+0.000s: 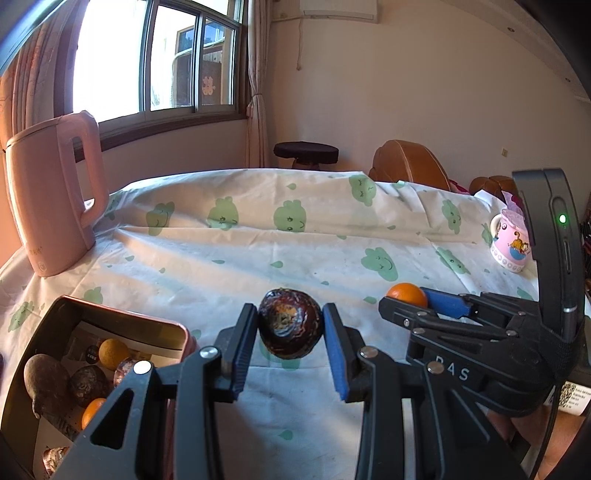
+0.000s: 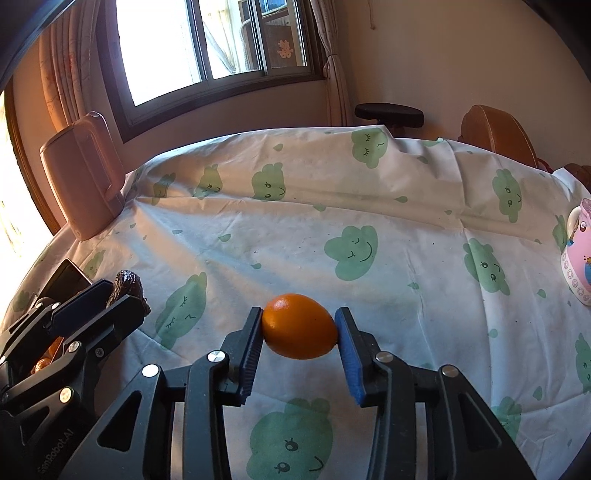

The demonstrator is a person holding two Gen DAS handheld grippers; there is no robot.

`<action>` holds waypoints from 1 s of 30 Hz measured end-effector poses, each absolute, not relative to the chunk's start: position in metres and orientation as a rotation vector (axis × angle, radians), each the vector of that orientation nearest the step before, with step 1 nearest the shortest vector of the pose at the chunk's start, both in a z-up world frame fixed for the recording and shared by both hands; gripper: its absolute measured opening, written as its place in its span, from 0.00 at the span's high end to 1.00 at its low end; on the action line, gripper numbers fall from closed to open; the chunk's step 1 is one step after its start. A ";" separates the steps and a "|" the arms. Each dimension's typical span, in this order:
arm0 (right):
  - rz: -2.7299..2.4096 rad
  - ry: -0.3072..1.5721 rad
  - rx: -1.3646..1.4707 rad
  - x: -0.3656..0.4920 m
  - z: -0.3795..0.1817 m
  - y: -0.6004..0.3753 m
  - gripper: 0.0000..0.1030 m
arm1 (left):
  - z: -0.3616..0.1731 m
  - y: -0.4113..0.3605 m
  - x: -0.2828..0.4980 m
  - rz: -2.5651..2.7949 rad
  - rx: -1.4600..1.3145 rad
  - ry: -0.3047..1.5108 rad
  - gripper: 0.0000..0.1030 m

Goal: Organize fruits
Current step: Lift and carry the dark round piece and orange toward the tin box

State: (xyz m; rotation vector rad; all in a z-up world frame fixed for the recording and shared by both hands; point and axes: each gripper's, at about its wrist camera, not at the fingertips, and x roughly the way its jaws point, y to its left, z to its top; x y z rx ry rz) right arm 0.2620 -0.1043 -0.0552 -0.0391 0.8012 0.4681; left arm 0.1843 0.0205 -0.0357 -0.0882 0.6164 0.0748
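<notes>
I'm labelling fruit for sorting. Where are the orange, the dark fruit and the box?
orange (image 2: 300, 326): right wrist view, middle of its peel.
dark fruit (image 1: 290, 328): left wrist view, its front face.
box (image 1: 110, 316): left wrist view, far rim.

I'm looking at a bright room w/ cream walls (image 1: 424, 92). A dark-framed sliding window (image 1: 155, 59) sits at the back left, strong daylight blowing it out; a paper cutout is stuck on the glass. Pale curtains (image 1: 256, 92) hang on both sides, the right one tied back. The table is covered w/ a wrinkled white cloth (image 1: 258, 251) printed w/ green smiley clouds, sun falling across it in streaks. Behind it: a round dark stool (image 1: 306, 152) and a tan leather chair back (image 1: 406, 162). White AC unit (image 1: 338, 9) high on the wall.
</notes>
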 end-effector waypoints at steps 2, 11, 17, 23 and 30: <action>0.472 0.783 -0.042 0.258 -0.053 -0.105 0.60 | -0.035 0.021 0.183 0.074 -0.087 0.607 0.63; 0.462 0.672 -0.068 0.239 -0.040 -0.105 0.60 | -0.032 0.020 0.178 0.078 -0.086 0.574 0.63; 0.452 0.608 -0.093 0.228 -0.033 -0.104 0.60 | -0.031 0.020 0.175 0.082 -0.082 0.558 0.63; 0.447 0.563 -0.104 0.220 -0.028 -0.104 0.60 | -0.029 0.018 0.172 0.088 -0.073 0.540 0.63; 0.436 0.540 -0.102 0.216 -0.026 -0.106 0.60 | -0.027 0.017 0.168 0.097 -0.059 0.516 0.63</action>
